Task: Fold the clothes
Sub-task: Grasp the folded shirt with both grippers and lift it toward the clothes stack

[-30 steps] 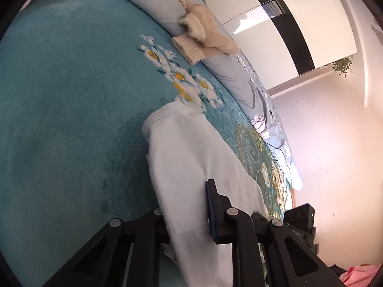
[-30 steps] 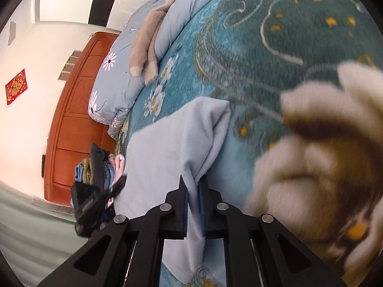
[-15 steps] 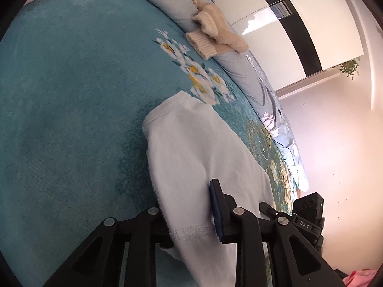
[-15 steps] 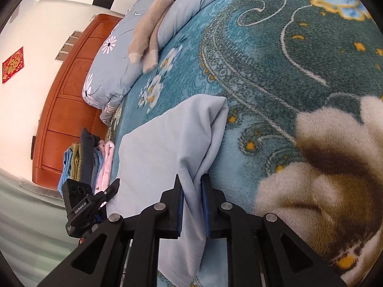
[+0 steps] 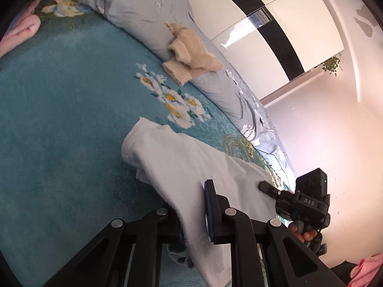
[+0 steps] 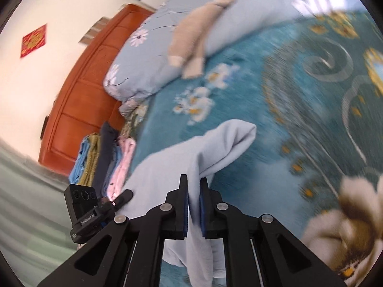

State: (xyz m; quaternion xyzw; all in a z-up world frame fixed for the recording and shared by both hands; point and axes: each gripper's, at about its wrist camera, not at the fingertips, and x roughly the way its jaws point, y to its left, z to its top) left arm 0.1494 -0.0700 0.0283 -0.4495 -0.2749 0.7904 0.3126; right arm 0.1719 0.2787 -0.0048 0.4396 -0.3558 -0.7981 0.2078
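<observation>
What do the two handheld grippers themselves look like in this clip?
Both the left gripper and the right gripper are matte black, with angular linkage arms, silver round rivets and blue pads on the fingers. Each carries a boxy black camera; white lettering is on both bodies.

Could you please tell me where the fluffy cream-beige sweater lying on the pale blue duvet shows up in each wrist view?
Left wrist: the fluffy cream-beige sweater sits upper centre, on the pale blue floral duvet.
Right wrist: the sweater, blurred, lies upper centre on the duvet.
Shared landmark: white-and-yellow flower cluster on the teal blanket.
</observation>
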